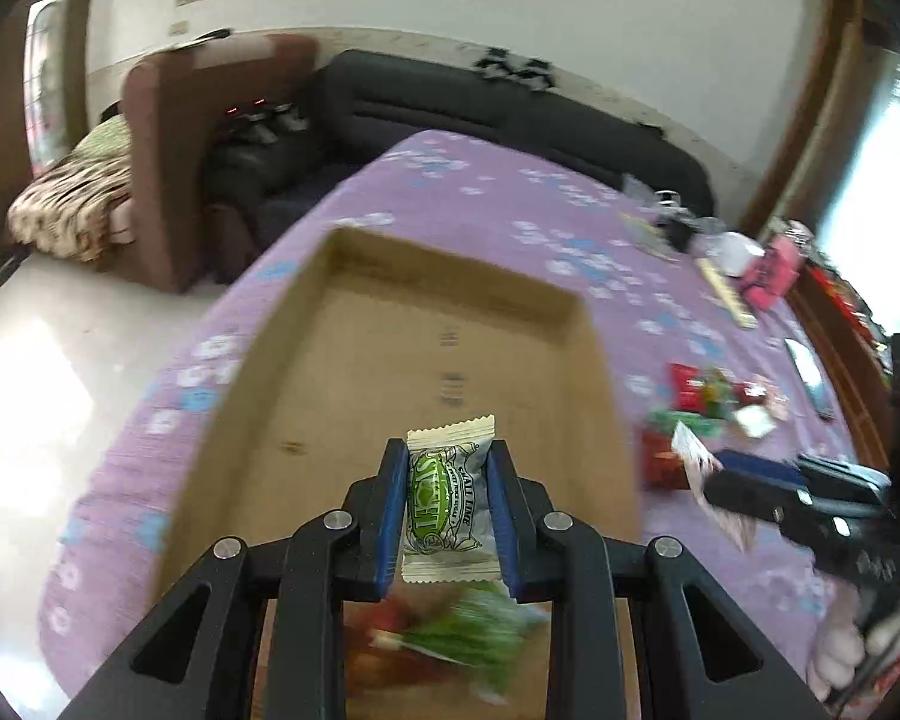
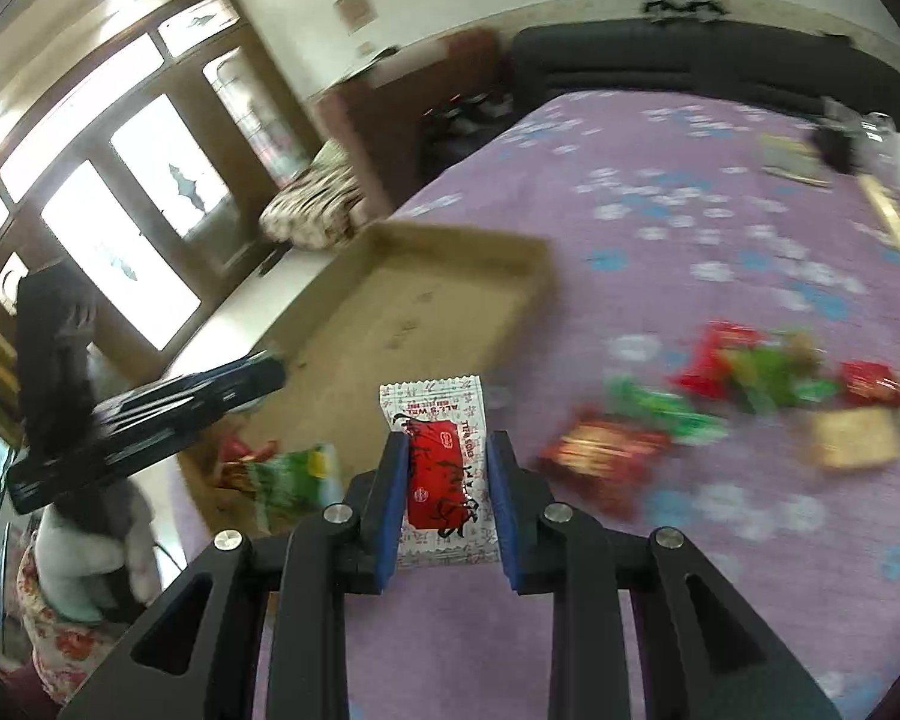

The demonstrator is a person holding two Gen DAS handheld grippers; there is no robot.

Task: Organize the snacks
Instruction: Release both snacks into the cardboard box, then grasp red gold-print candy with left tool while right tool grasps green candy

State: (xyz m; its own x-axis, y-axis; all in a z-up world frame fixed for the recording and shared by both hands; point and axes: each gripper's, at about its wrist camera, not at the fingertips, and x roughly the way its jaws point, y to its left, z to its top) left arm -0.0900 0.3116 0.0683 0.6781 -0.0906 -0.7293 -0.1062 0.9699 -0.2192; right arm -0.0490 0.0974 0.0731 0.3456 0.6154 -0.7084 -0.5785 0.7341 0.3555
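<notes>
My left gripper (image 1: 448,474) is shut on a white and green lime candy packet (image 1: 447,495) and holds it above the near end of an open cardboard box (image 1: 450,276). Green and red snack packets (image 1: 450,636) lie in the box below it. My right gripper (image 2: 442,474) is shut on a white and red snack packet (image 2: 441,468), above the purple tablecloth just right of the box (image 2: 450,252). The right gripper also shows in the left wrist view (image 1: 726,474), and the left gripper in the right wrist view (image 2: 264,378).
A pile of loose red and green snack packets (image 2: 744,378) lies on the purple flowered tablecloth (image 2: 690,180) right of the box. Books, a phone (image 1: 810,372) and clutter sit at the far right. A dark sofa (image 1: 510,102) stands behind the table.
</notes>
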